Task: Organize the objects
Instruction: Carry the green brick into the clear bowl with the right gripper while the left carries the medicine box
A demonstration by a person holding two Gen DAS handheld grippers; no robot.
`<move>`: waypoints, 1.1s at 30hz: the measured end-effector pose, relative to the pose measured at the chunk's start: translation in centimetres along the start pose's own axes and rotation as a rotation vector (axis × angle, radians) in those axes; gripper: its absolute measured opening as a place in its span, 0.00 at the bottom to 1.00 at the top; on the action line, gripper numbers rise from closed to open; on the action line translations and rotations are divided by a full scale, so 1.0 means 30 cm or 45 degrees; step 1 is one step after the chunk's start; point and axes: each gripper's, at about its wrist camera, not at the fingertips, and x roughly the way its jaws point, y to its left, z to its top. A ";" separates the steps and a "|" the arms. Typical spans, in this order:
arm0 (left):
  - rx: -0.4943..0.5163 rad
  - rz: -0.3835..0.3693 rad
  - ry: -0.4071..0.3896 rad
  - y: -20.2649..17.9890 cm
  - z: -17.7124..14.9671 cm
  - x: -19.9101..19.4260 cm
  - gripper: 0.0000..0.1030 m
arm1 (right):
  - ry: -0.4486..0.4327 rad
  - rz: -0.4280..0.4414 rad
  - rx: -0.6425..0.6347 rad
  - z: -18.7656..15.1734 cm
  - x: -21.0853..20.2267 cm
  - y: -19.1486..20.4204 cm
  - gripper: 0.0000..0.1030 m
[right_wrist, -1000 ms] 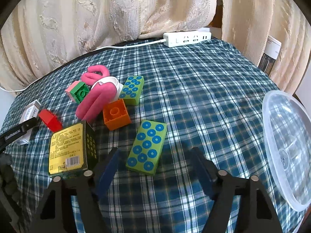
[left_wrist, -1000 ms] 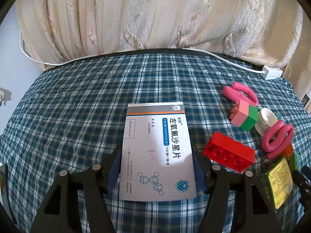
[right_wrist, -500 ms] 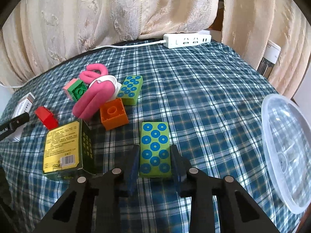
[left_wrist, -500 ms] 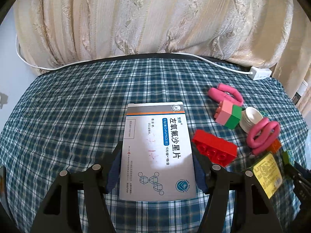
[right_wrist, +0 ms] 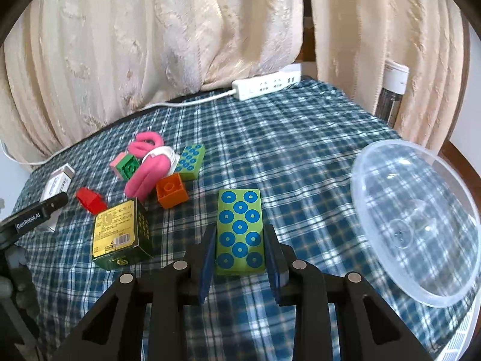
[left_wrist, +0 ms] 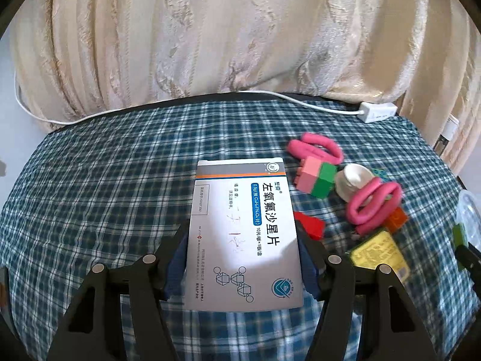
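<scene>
My left gripper point(left_wrist: 242, 237) is shut on a white medicine box point(left_wrist: 243, 231) with blue print, held above the checked cloth. My right gripper point(right_wrist: 240, 236) is shut on a green brick with blue studs point(right_wrist: 240, 231), lifted off the cloth. In the right wrist view a clear plastic bowl point(right_wrist: 421, 219) stands to the right. Left of the brick lie a yellow and green carton point(right_wrist: 121, 234), an orange brick point(right_wrist: 172, 190), a second green studded brick point(right_wrist: 191, 161), a red brick point(right_wrist: 89, 200), a pink and green block point(right_wrist: 126, 165) and pink loops point(right_wrist: 147, 171).
A white power strip point(right_wrist: 266, 84) and its cable lie at the table's far edge below cream curtains point(right_wrist: 150, 45). A bottle point(right_wrist: 392, 93) stands at the far right. In the left wrist view the cloth point(left_wrist: 105, 195) to the left of the box is bare.
The right gripper shut on the green studded brick and raised it. The left gripper, still holding the medicine box, rose and moved; the toy pile now looks further off.
</scene>
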 end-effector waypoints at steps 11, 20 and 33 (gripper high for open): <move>0.090 -0.081 -0.027 -0.154 0.009 -0.074 0.63 | -0.083 -0.037 0.118 0.000 -0.101 -0.158 0.31; 0.203 -0.154 -0.039 -0.347 0.002 -0.120 0.63 | -0.142 -0.122 0.255 -0.017 -0.168 -0.367 0.31; 0.373 -0.283 -0.019 -0.670 -0.011 -0.149 0.63 | -0.170 -0.213 0.384 -0.063 -0.208 -0.632 0.31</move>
